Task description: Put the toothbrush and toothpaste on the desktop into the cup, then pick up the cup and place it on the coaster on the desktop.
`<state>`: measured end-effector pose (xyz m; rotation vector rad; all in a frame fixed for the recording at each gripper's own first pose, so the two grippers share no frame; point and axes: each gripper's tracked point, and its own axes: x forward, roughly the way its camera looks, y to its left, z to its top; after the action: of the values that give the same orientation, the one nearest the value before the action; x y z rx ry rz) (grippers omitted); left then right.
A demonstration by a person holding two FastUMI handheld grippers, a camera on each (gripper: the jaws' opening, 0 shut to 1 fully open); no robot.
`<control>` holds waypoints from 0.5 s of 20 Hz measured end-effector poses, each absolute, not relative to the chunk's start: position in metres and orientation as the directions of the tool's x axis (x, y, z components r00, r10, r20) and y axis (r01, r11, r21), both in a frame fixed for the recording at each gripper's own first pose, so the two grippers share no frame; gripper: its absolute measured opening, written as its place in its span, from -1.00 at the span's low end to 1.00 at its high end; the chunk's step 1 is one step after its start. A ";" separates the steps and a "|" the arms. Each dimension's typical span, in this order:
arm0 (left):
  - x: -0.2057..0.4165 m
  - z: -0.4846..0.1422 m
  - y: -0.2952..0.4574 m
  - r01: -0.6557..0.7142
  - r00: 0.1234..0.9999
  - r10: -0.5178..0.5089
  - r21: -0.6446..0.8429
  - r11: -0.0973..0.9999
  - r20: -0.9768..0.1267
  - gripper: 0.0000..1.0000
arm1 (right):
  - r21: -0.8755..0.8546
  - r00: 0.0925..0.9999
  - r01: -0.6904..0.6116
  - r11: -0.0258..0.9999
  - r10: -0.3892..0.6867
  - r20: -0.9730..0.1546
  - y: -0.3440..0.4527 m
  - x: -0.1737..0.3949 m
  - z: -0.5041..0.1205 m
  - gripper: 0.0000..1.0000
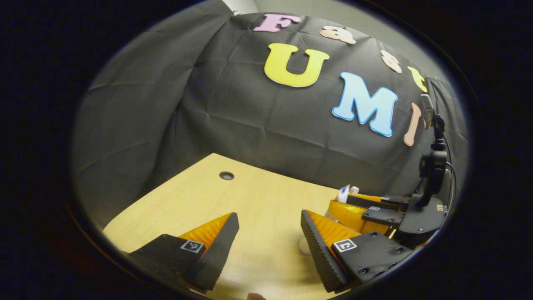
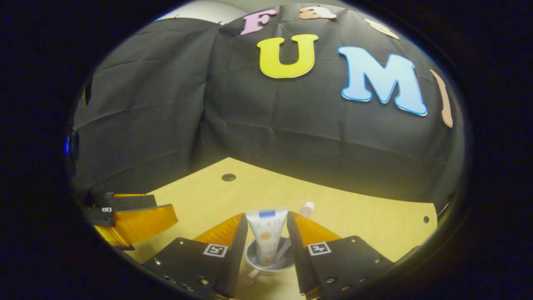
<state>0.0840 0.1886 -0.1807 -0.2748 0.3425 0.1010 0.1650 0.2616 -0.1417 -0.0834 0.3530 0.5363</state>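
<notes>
Right tongs (image 2: 266,233) flank a round cup (image 2: 268,263) holding a flat-crimped toothpaste (image 2: 266,233).

Both views low over desk (image 1: 258,196), facing wall; share grommet hole (image 2: 228,177).

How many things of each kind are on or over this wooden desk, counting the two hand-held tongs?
hand-held tongs: 2, the left tongs and the right tongs
white toothpaste tube with a blue band: 1
toothbrush with a pale head: 1
round pale cup: 1
Total: 5
</notes>
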 end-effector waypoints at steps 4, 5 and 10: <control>0.085 -0.178 0.182 -0.128 0.939 0.037 -0.248 0.960 -0.341 0.93 | -0.005 0.826 -0.503 0.864 0.479 -0.296 0.257 0.160 -0.118 0.27; 0.085 -0.177 0.181 -0.123 0.940 0.033 -0.246 0.961 -0.340 0.93 | -0.005 0.830 -0.501 0.865 0.479 -0.285 0.255 0.159 -0.112 0.39; 0.087 -0.174 0.162 -0.089 0.938 0.000 -0.240 0.967 -0.346 0.86 | 0.007 0.854 -0.474 0.881 0.461 -0.241 0.238 0.149 -0.086 0.43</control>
<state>0.0875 0.1617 -0.1742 -0.2556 0.3513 0.0461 0.1486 0.2380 -0.0855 -0.0530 0.2407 0.4922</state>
